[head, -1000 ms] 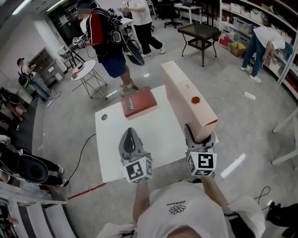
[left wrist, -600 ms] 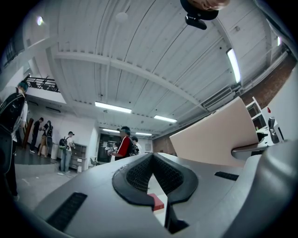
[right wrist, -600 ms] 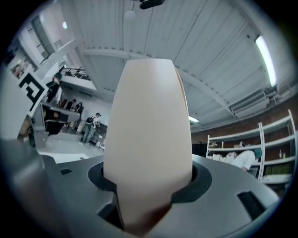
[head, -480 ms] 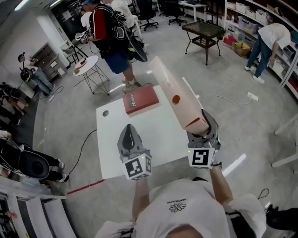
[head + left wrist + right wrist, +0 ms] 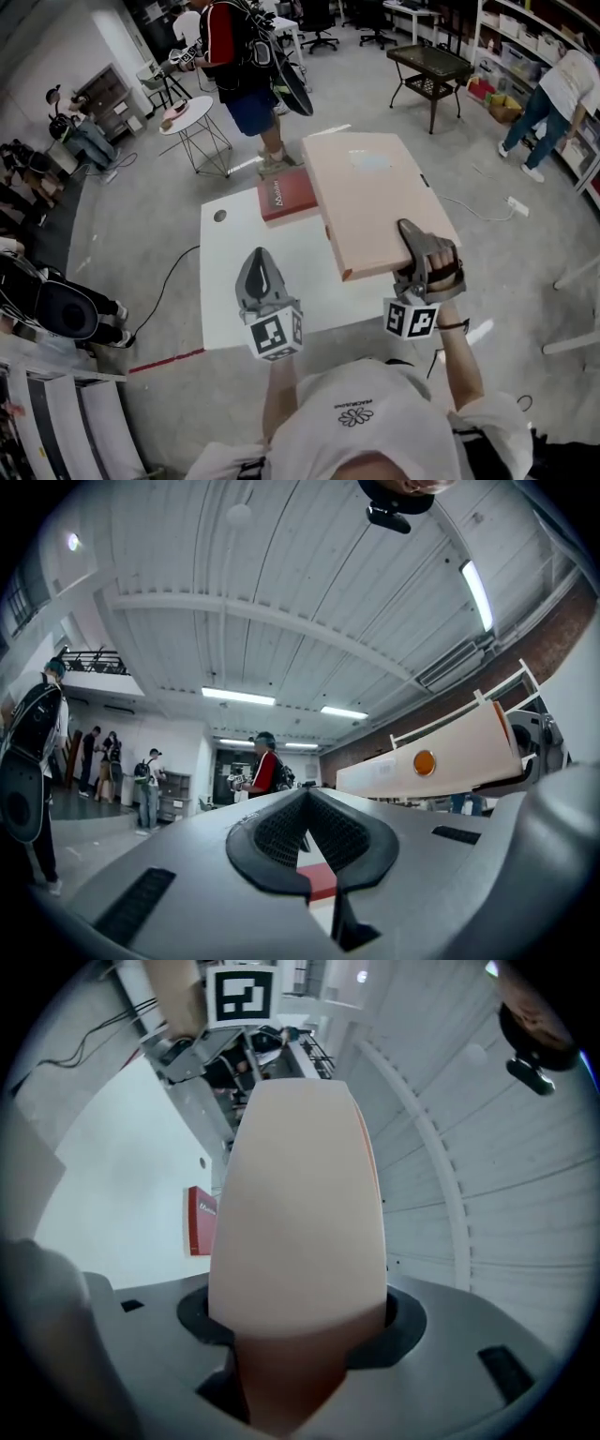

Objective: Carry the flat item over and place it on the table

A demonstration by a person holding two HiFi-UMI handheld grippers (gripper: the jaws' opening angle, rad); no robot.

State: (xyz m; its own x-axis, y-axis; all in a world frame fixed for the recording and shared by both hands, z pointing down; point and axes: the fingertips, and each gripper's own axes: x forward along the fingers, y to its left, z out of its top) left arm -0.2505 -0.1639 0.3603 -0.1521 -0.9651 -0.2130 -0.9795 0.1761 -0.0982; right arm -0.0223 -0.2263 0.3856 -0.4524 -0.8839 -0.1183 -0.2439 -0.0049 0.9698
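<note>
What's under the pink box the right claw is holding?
Seen: the white table, with the red book at the left edge of the pink box, which is gripped in the right claw. Covered: the table's far right part and anything lying there.

A white table [image 5: 223, 281] is standing on the grey floor [image 5: 141, 234]. A red book [image 5: 286, 195] is lying flat on its top at the far edge, and a small round hole [image 5: 219, 216] is showing near the far left corner.
</note>
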